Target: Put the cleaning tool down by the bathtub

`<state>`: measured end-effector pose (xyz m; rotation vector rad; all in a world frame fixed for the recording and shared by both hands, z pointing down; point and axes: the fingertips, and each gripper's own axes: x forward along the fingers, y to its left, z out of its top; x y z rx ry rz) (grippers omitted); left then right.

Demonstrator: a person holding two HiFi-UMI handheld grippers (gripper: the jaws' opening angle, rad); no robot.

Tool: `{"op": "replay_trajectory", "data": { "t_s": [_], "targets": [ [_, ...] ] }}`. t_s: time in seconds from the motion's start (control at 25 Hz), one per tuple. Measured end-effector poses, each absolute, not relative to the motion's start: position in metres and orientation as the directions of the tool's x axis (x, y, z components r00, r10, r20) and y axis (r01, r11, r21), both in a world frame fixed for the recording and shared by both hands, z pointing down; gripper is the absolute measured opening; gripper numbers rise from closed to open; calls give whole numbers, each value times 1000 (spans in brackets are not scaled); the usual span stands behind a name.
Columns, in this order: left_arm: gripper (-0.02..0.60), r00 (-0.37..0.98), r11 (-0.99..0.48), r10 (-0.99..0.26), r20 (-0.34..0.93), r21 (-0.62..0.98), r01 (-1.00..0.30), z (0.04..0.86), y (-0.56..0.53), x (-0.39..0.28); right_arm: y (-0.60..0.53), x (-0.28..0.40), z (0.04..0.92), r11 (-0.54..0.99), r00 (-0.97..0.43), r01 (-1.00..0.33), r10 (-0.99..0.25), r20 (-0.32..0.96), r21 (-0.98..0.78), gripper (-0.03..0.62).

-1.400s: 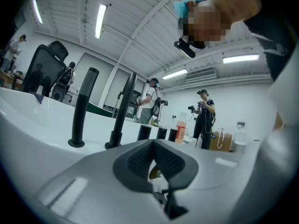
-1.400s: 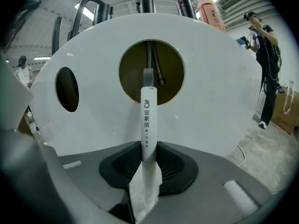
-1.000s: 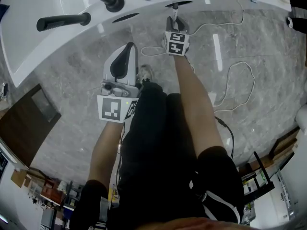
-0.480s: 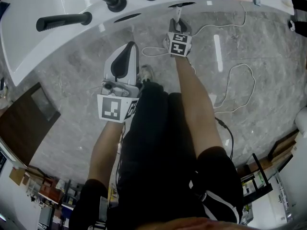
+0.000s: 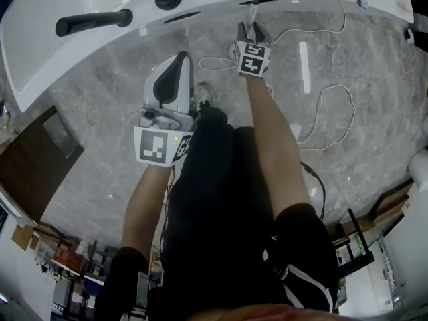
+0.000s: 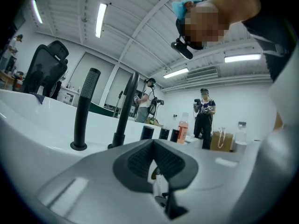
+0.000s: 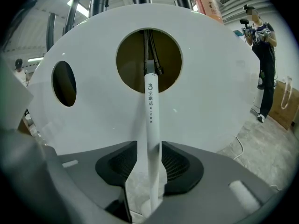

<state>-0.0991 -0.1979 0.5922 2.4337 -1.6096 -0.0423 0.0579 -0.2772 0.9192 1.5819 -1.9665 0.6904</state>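
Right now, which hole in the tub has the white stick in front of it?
The big round hole with hoses inside: the white stick overlaps its lower edge. The small oval hole on the left is uncovered.

Head view looks from above the person, steeply down onto the marble floor (image 5: pixel 100 112) and the bathtub (image 5: pixel 40 59) rim. Left gripper view sits low, near level, facing across the bathtub top past the black taps (image 6: pixel 84 111). Right gripper view: close against the bathtub's side wall. All three share the bathtub.
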Motion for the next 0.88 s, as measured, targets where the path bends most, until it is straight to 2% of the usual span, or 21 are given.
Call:
{"op": "replay_trajectory", "data": {
  "t_s": [0.24,0.52,0.88],
  "targets": [
    [8,396,-368,-912,108,213,-905,568,-191,-98,-257,67,899,171,-163,-983,-692,703,-60,144],
    [8,390,-360,-914,108,220,-906,510,-170,-95,-217,74,845,158,-151,-986,-655,740,-61,2],
    [8,373,-337,-920,124,236,-911,422,-120,-75,-161,65,720,179,-241,-970,-656,715,-163,0]
  ]
}}
